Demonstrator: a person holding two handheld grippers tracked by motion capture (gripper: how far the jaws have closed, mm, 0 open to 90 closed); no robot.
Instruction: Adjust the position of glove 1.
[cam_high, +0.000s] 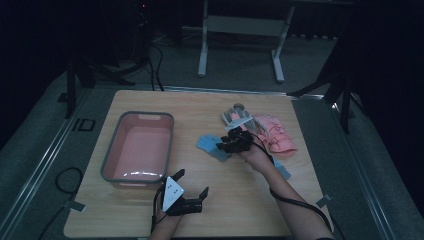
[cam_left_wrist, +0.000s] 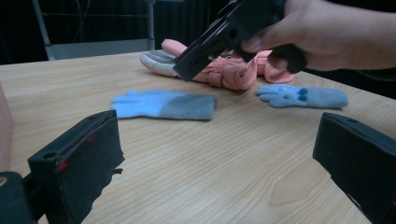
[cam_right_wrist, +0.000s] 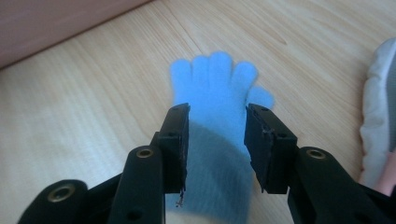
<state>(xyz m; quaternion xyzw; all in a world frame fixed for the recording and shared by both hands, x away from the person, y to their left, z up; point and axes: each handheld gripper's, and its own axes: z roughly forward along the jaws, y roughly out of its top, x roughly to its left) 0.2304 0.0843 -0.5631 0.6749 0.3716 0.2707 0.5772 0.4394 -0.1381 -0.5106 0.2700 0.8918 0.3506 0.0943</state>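
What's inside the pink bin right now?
Nothing that shows: the pink bin has a bare floor in the high view, and both blue gloves lie outside it on the table. Its near wall hides a strip of floor.

**What we cannot confirm at this inspection**

In the high view the right gripper (cam_high: 234, 141) covers the cuff end of the near blue glove (cam_high: 209, 146), so we cannot tell if its pads touch the fabric. At 4 o'clock from it, the forearm hides most of the second blue glove (cam_high: 283, 171). In the right gripper view the white glove (cam_right_wrist: 377, 116) is cut by the edge at 3 o'clock. In the left gripper view the pink tub (cam_left_wrist: 4, 126) is cropped at 9 o'clock.
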